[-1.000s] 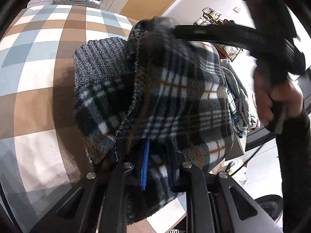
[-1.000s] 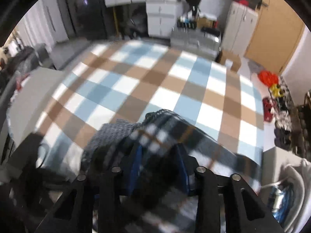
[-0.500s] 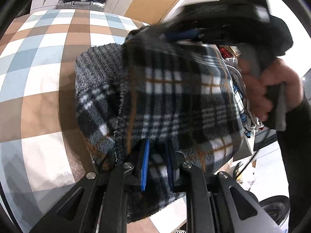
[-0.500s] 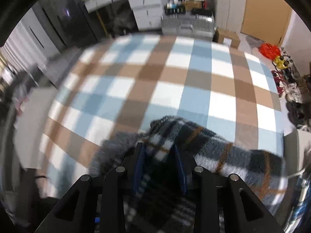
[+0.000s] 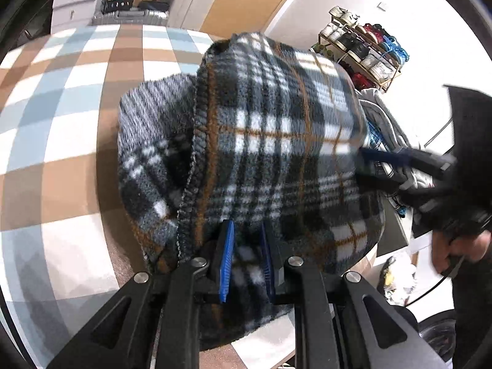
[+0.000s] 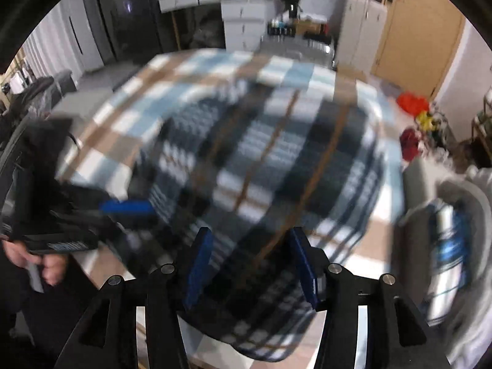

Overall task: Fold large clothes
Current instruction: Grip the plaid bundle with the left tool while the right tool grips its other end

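Plaid fleece (image 5: 276, 141), folded into a thick bundle, lying on the checked cloth (image 5: 61, 129) of the table, near its close edge. Dark grey, white and orange checks on the outside; a striped grey knit lining (image 5: 147, 117) showing along the left, with a stitched hem running down between the two.

Near edge of the fleece pinched between the blue pads (image 5: 226, 264) of the left gripper (image 5: 246, 261), jaws narrow, fabric bunched in the slim gap and spilling below the fingers.

Right gripper (image 6: 250, 264) held over the near right part of the same bundle, jaws just opened to a medium gap; plaid showing between and beneath the blue pads (image 6: 200, 264), no visible pinch, though heavy blur in that view. Seen from the left wrist, right gripper (image 5: 381, 160) at the bundle's right side, fingertips at the fabric's edge, contact hard to tell through blur. Part of a hand (image 5: 455, 252) on its handle, lower right.

Seen from the right wrist, left gripper (image 6: 126, 207) at the bundle's left, gripped by a hand (image 6: 33, 258) in a dark sleeve.

Beyond the table on the right, a heap of pale clothes (image 5: 387, 123) with a blue-checked piece among them. Farther back, a shoe rack (image 5: 363, 49) against the white wall, wooden doors (image 6: 421, 46), white drawers (image 6: 240, 21).

No readable brand, label or writing anywhere; print on the left gripper's body too blurred to read.
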Available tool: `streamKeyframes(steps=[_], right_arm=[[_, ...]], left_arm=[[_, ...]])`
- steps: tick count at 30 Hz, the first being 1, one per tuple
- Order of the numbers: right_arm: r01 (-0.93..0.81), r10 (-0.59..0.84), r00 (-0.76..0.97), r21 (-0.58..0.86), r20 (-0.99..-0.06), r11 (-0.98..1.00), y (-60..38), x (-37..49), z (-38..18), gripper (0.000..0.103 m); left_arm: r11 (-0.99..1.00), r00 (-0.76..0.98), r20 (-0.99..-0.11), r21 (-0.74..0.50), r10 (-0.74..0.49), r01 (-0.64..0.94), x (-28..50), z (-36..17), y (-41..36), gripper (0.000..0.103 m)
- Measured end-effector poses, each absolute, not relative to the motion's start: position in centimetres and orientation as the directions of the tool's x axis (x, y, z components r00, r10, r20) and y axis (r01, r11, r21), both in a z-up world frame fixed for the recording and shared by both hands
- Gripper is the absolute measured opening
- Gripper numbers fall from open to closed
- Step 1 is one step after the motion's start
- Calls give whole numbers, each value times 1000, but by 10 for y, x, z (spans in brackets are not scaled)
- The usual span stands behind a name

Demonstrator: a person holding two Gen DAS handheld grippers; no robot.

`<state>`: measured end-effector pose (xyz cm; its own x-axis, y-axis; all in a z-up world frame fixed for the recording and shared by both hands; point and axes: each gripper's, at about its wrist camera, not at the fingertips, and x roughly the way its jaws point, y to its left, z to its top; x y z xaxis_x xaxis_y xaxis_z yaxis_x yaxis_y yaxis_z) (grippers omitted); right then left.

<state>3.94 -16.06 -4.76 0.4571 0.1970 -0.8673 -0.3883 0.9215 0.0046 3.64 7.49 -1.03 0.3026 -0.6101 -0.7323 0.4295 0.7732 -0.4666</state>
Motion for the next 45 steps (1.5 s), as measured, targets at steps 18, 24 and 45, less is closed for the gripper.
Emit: streamKeyframes(steps=[18,24,45], right_arm=[[-347,478,476,342,-738,873,-195,50,-44,53],[-315,309,622,132,-720,940,-192,64,11,55],[-179,323,518,269,-792,946,-212,121,-35,50]], left_arm=[[829,405,-746,-351,-529,436,50,-8,53,45],[836,421,-753,-307,-506,455,47,-11,50,45],[829,397,-759,-324,-515,456,49,-12,52,45]])
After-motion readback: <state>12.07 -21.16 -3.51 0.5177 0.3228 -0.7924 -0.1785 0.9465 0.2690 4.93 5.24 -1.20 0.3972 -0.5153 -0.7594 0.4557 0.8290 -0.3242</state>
